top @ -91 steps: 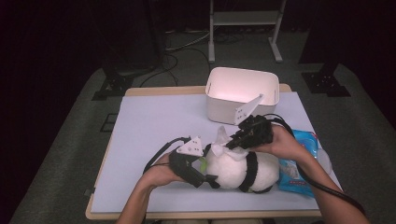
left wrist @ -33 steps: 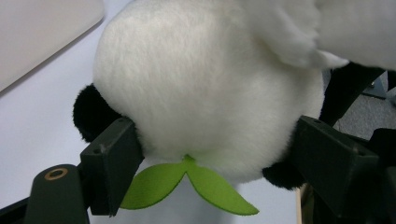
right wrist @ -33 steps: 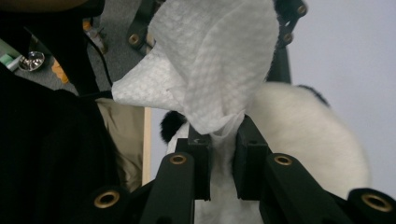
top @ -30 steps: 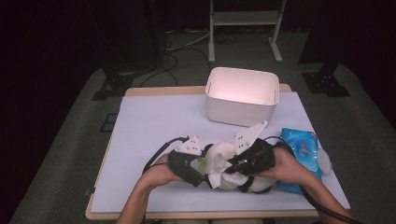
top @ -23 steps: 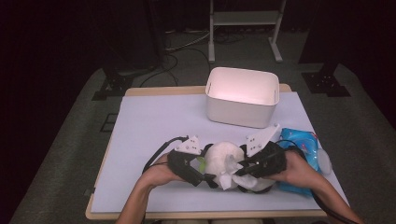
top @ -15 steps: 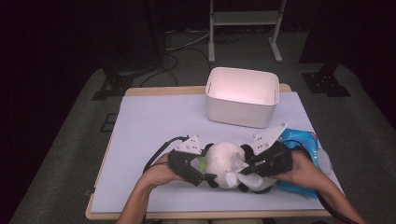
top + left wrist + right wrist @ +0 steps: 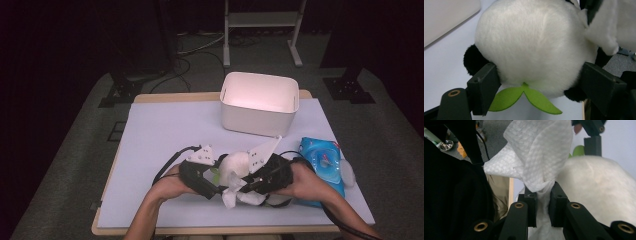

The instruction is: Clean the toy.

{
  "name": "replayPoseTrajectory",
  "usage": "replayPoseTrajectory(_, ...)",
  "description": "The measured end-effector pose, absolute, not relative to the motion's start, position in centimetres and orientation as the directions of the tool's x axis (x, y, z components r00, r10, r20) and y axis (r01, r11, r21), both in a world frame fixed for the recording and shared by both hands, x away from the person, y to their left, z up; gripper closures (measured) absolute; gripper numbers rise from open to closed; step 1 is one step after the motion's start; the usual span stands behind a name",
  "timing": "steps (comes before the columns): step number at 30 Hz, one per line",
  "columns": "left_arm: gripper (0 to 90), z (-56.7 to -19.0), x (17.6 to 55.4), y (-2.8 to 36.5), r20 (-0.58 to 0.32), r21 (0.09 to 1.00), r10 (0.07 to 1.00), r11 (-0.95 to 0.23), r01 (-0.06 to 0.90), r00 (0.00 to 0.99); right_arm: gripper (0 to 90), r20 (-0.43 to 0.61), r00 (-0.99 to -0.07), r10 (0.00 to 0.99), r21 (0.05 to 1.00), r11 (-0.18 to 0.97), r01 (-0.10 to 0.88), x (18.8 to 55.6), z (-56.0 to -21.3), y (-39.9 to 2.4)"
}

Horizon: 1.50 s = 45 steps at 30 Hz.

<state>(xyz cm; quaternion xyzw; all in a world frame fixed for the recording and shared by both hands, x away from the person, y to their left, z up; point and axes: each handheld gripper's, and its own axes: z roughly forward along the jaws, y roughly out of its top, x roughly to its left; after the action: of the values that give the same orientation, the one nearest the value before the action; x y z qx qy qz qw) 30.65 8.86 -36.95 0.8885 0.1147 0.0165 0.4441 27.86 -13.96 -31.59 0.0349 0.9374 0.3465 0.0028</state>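
So the plush panda [image 7: 235,167] sits near the front edge of the counter [image 7: 165,135], right between the two hands. The left gripper [image 7: 539,82] has its jaws spread wide around the round white head, one pad on each side, squeezing into the fur just above the little green leaf [image 7: 524,97]. The right gripper [image 7: 541,205] is clenched tight on a bunched-up wet wipe [image 7: 541,157], with the loose end of it flopping up over the jaws, right next to the toy's white fur.

Handling-wise, I'd guess the panda is light and very squishy, so it'll dent under the pads rather than slip, but it can also roll or twist in a wide grip like this. Holding it across the widest part of the head looks like the safest spot; the black ear [image 7: 474,60] or the leaf would just stretch and flop. The wipe is limp and probably damp, so it has zero stiffness: pinch it low in a wad, like it is now, and drag it across the fur instead of pushing.

The blue pack of wipes [image 7: 324,165] lies off to the right, and the white bin [image 7: 260,107] stands farther back, apart from all this.
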Motion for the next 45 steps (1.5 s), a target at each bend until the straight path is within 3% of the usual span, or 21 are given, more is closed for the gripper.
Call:
replayPoseTrajectory(9,17.9,-36.9,30.7,8.8,-0.069,0.792,0.217,-0.581,0.186,0.974,77.8,0.013,-0.986,0.164,0.646,0.751,0.133,28.5,-31.5,-17.9)
replayPoseTrajectory(25,17.9,-37.1,30.8,8.9,-0.083,0.794,0.213,-0.576,0.193,0.974,77.7,0.038,-0.943,0.331,0.621,0.731,0.282,33.1,-32.1,-21.5)
replayPoseTrajectory(45,12.2,-39.0,32.2,9.8,-0.203,0.728,0.223,-0.617,0.299,0.953,78.5,0.010,-0.961,0.275,0.632,0.743,0.219,30.3,-34.1,-20.1)
